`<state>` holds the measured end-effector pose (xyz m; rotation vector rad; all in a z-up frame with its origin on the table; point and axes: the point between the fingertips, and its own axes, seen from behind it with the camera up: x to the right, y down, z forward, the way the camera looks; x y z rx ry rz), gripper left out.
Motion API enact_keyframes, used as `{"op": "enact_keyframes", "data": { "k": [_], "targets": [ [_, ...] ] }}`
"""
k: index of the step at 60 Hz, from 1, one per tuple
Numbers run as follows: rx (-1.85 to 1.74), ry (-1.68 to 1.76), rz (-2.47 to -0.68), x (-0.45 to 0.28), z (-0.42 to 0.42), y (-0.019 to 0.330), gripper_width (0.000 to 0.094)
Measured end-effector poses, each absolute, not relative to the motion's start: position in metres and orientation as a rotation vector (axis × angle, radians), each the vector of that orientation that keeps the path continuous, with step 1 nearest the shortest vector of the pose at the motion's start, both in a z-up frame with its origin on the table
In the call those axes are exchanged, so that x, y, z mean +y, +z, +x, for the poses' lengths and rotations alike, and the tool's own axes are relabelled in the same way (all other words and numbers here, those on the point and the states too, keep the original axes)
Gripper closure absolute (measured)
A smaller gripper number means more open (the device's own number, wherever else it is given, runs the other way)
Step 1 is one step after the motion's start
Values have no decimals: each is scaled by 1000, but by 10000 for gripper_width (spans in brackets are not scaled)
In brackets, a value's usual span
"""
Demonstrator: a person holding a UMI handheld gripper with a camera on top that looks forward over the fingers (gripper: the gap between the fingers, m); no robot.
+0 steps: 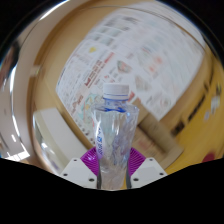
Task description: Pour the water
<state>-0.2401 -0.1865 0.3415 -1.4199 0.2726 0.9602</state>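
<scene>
A clear plastic water bottle [114, 140] with a white cap [117, 92] and a pale label stands upright between my fingers. My gripper [112, 163] is shut on the bottle's lower body, with a purple pad [92, 158] pressed against each side. The bottle is lifted, well clear of the surfaces behind it. Its base is hidden below the fingers. No cup or other vessel is in view.
Behind the bottle hangs a large white board [120, 65] covered with small printed pictures and text, seen tilted. Tan and yellow surfaces [45, 95] surround it. A dark object [210, 105] sits at the far right.
</scene>
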Motion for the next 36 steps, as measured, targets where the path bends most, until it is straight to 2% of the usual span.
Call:
{"op": "enact_keyframes", "data": {
  "k": [6,12,20,27,36],
  "targets": [
    [135,611,-1446,-169,-185,351,615],
    [38,340,-1506,-152,-139,327,615],
    [-65,78,-1618,-132,-86,265,616],
    [-88,26,-1735,-118,-56,195,614],
    [-120,-5,-1842,-113,-43,133,613]
  ]
}}
